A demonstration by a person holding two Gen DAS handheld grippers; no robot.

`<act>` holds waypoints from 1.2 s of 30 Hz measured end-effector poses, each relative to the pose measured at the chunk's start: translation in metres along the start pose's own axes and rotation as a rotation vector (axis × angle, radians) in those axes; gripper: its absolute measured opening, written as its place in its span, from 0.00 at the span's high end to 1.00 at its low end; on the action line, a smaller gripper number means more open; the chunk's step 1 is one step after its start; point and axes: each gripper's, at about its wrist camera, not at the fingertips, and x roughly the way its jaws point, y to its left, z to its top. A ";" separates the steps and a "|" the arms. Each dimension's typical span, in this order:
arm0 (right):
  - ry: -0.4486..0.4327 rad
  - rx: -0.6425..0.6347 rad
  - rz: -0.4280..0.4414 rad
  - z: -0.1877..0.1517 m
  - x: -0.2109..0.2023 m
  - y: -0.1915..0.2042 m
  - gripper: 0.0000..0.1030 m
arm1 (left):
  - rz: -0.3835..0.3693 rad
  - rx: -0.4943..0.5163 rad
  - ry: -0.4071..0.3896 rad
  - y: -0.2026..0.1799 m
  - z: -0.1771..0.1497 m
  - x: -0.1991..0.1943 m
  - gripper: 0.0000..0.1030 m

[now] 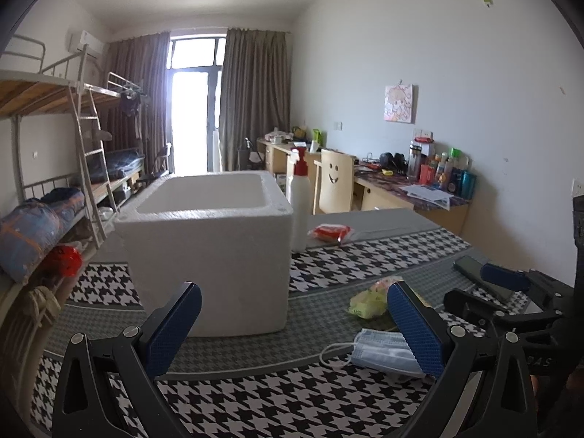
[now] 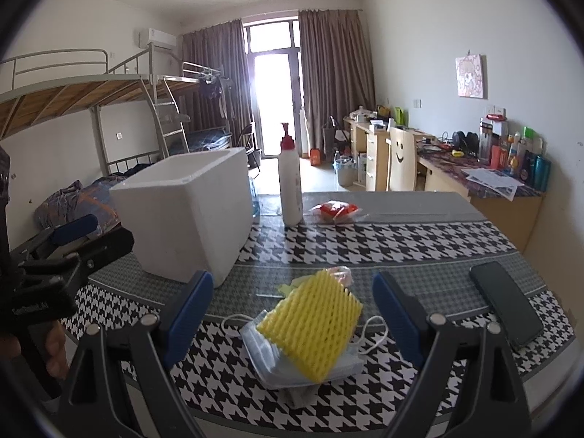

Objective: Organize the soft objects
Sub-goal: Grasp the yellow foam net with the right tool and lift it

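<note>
A white foam box (image 1: 208, 248) (image 2: 189, 219) stands open-topped on the houndstooth table. Right of it a yellow foam net (image 2: 314, 323) lies on a pile of blue face masks (image 2: 270, 357) with white ear loops. In the left wrist view the masks (image 1: 383, 352) and yellow net (image 1: 368, 301) sit partly behind my right-hand finger. My left gripper (image 1: 294, 299) is open, facing the box's near wall, nothing between its fingers. My right gripper (image 2: 292, 290) is open, hovering just short of the net and masks.
A white pump bottle (image 2: 290, 186) with a red top and a red packet (image 2: 335, 210) stand behind the box. A black phone (image 2: 505, 303) lies at the table's right edge. Bunk beds line the left wall, desks the right.
</note>
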 end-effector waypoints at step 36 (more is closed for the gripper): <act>0.192 0.067 0.077 -0.023 0.045 -0.015 0.36 | -0.049 0.011 0.138 -0.011 -0.024 0.034 0.01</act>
